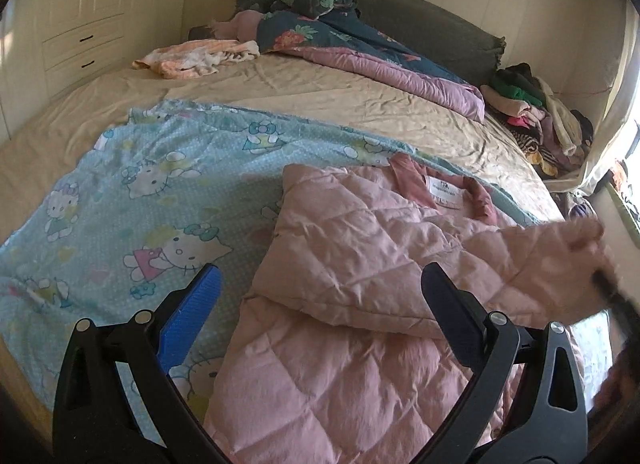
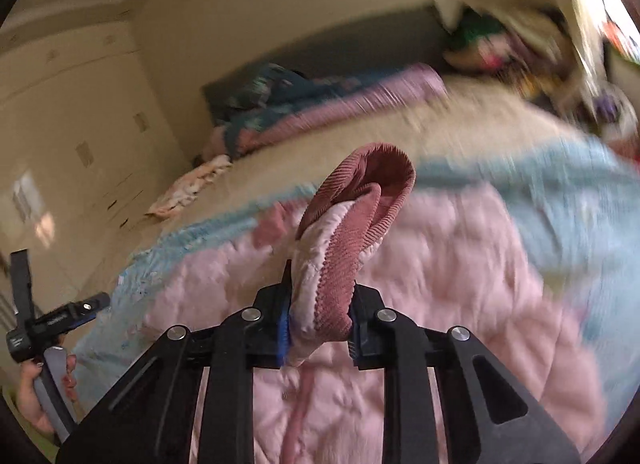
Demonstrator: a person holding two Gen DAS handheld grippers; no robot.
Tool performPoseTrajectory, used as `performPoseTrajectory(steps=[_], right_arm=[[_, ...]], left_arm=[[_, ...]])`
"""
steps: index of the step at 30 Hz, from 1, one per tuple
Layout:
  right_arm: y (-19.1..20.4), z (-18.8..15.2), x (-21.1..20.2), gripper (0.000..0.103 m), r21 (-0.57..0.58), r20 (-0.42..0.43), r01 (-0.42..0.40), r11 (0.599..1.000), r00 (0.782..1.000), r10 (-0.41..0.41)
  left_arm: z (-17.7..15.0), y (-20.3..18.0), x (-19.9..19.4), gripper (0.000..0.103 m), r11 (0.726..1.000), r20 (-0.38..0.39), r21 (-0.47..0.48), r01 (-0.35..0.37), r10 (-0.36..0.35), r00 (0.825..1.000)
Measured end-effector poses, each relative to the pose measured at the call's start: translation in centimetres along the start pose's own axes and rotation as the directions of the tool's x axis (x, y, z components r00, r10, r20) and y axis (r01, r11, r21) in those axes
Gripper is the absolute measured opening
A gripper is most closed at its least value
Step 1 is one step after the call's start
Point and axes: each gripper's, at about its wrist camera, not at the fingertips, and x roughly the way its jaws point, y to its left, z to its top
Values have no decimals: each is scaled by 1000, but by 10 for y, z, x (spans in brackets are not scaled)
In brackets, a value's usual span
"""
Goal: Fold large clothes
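A pink quilted jacket (image 1: 360, 248) lies on a light blue cartoon-print blanket (image 1: 160, 184) on the bed, collar and white label toward the far side, left sleeve folded across the body. My left gripper (image 1: 320, 284) is open and empty just above the jacket's left part. My right gripper (image 2: 320, 332) is shut on the jacket's ribbed pink sleeve cuff (image 2: 352, 232) and holds it lifted above the jacket (image 2: 440, 284). In the left wrist view that lifted sleeve (image 1: 560, 248) is blurred at the right. The left gripper also shows in the right wrist view (image 2: 60, 320), held by a hand.
The bed has a beige sheet (image 1: 320, 92), a rolled floral and purple quilt (image 1: 380, 52) by the dark headboard, a peach cloth (image 1: 196, 58), and a pile of clothes (image 1: 536, 120) at the far right. White wardrobes (image 1: 80, 4) stand at the left.
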Motion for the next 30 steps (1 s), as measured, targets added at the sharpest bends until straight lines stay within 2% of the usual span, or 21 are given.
performPoseTrajectory(steps=[3, 6, 10, 17, 23, 30], right_arm=[[15, 33, -7, 20, -115, 53, -4, 993, 999, 10], [19, 50, -8, 20, -196, 84, 22, 980, 996, -6], [5, 54, 3, 20, -217, 79, 57, 974, 996, -40], [-34, 23, 26, 20, -138, 14, 117, 984, 993, -116], [-39, 0, 41, 20, -161, -16, 176, 971, 983, -181], [-50, -7, 51, 20, -147, -43, 196, 969, 978, -205]], left_arm=[[6, -3, 2, 93, 1000, 7, 2, 4, -4, 1000], [10, -9, 5, 93, 1000, 16, 16, 5, -6, 1000], [14, -20, 16, 93, 999, 4, 39, 4, -4, 1000], [13, -39, 33, 93, 997, -25, 72, 27, -25, 999], [9, -58, 47, 93, 992, -60, 119, 45, -39, 997], [4, -88, 66, 93, 978, -101, 193, 78, -59, 993]])
